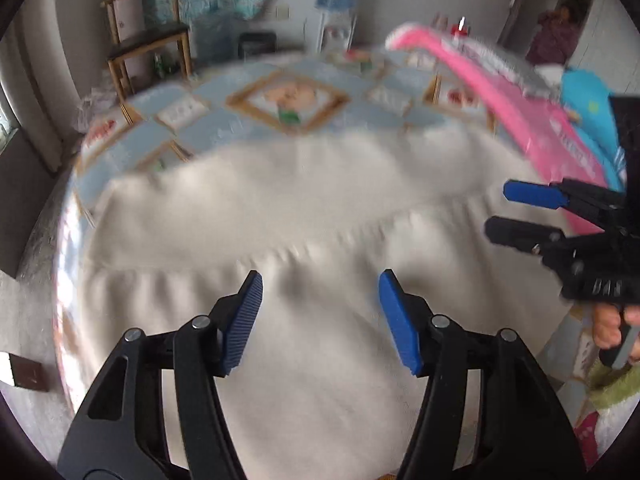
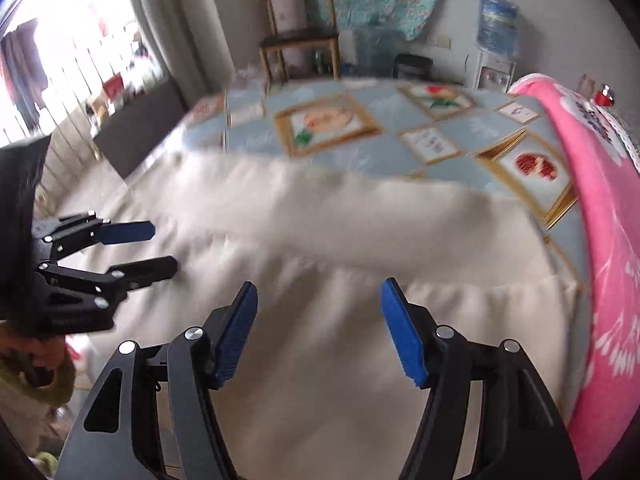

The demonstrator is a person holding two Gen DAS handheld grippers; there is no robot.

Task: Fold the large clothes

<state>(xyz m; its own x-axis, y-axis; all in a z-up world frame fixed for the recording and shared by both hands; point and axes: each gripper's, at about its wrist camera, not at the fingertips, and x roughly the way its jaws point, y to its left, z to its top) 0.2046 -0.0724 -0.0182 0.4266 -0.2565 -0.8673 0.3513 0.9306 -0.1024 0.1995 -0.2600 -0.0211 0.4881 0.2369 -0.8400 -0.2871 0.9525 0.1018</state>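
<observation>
A large cream-white garment [image 1: 304, 208] lies spread flat on a bed, with a gathered seam running across it; it also shows in the right wrist view [image 2: 320, 240]. My left gripper [image 1: 320, 292] is open and empty, hovering just above the cloth near its front part. My right gripper [image 2: 318, 300] is open and empty above the same cloth. The right gripper shows in the left wrist view [image 1: 498, 208] at the right, jaws apart. The left gripper shows in the right wrist view [image 2: 162, 248] at the left, jaws apart.
The bed has a light-blue patterned sheet [image 1: 288, 100] with framed pictures. A pink blanket [image 2: 608, 216] lies along the right side. A wooden chair [image 1: 148, 44], a water dispenser [image 1: 336, 8] and a person in a doorway [image 1: 556, 32] are at the far wall. A window [image 2: 52, 72] is at the left.
</observation>
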